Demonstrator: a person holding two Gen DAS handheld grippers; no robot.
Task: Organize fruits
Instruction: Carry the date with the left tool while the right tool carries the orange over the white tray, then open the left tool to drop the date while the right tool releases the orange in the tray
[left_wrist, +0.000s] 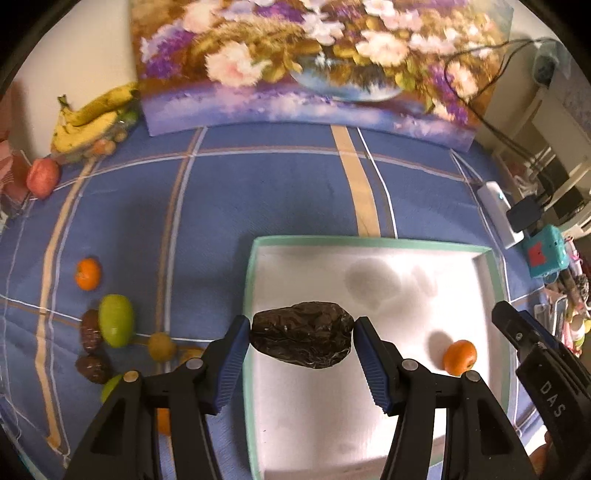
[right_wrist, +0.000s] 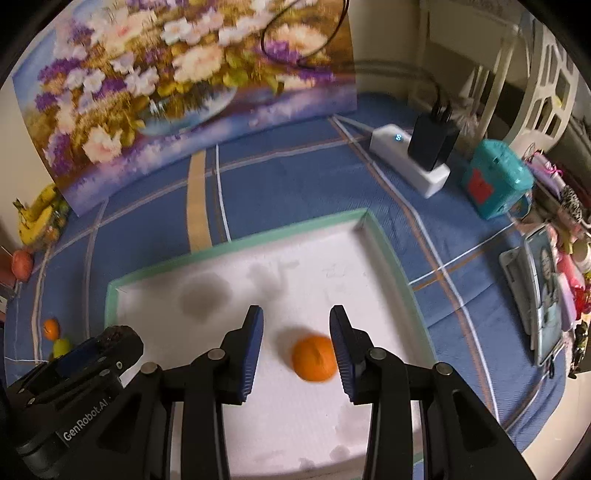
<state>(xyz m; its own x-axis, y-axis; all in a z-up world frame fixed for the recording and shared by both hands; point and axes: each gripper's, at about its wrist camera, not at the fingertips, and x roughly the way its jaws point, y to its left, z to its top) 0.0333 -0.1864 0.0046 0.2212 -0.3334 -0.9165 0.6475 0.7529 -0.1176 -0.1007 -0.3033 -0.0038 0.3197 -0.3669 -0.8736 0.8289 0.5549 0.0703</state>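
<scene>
Left gripper (left_wrist: 302, 334) is clamping the dark wrinkled fruit (left_wrist: 301, 334) over the tray (left_wrist: 369, 242) for deposit; right gripper (right_wrist: 296, 330) is hanging open, the orange (right_wrist: 314, 357) loose at its 5 o'clock.

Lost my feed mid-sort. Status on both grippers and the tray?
Left gripper shut on dark fruit, above the tray. Right gripper open, orange in tray between its jaws. Nothing in the way.

warm indoor light, motion blur, fisheye warping
</scene>
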